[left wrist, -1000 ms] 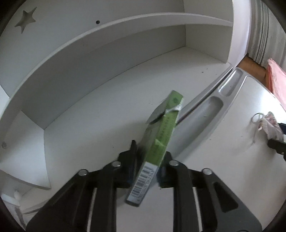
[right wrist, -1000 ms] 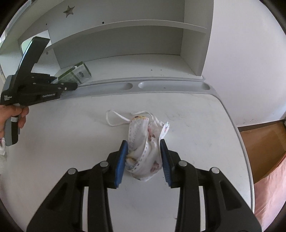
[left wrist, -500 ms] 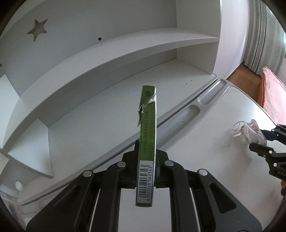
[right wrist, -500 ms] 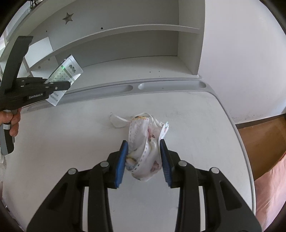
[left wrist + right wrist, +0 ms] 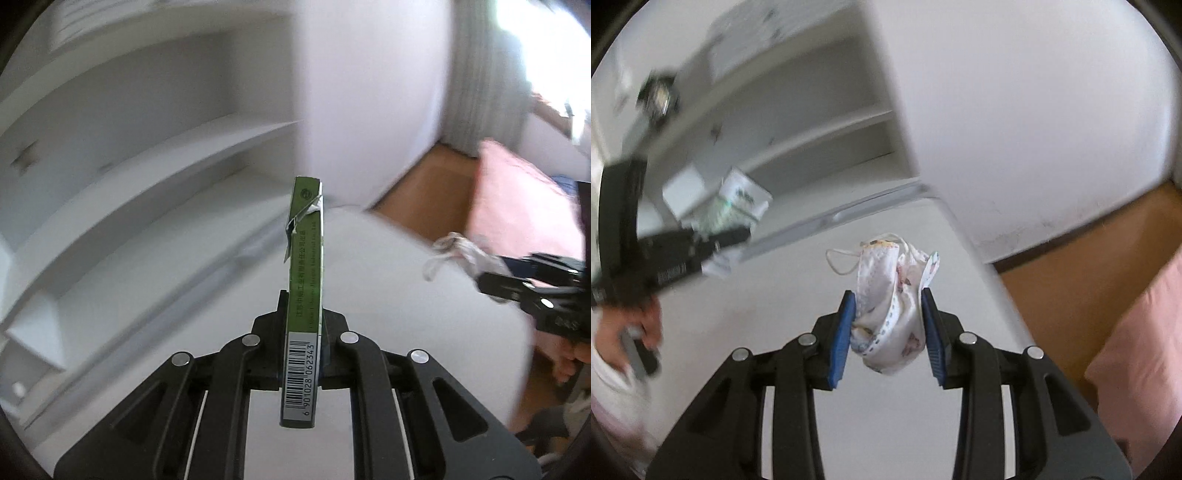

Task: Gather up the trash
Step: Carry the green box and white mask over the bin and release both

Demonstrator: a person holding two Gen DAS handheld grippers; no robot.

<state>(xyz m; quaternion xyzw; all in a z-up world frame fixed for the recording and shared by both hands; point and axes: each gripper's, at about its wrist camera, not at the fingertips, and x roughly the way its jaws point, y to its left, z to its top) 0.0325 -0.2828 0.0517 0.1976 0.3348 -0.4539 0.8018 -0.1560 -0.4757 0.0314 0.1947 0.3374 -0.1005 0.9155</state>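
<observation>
My left gripper (image 5: pixel 301 328) is shut on a flat green carton (image 5: pixel 304 266) with a barcode, held upright in the air above the white desk (image 5: pixel 388 295). The carton also shows blurred in the right wrist view (image 5: pixel 738 203), at the left gripper's tip. My right gripper (image 5: pixel 890 325) is shut on a crumpled white face mask (image 5: pixel 890 302) with ear loops, lifted off the desk (image 5: pixel 775 295). The mask also shows in the left wrist view (image 5: pixel 461 251).
White shelving (image 5: pixel 147 147) stands behind the desk, with a grey pen tray (image 5: pixel 849 214) along its back edge. A white wall (image 5: pixel 1015 110), wooden floor (image 5: pixel 1071 266) and pink bedding (image 5: pixel 1137 350) lie to the right. The views are motion-blurred.
Both grippers have lifted and swung to the right with their loads. The mask has come off the desk. The floor and bedding have come into view.
</observation>
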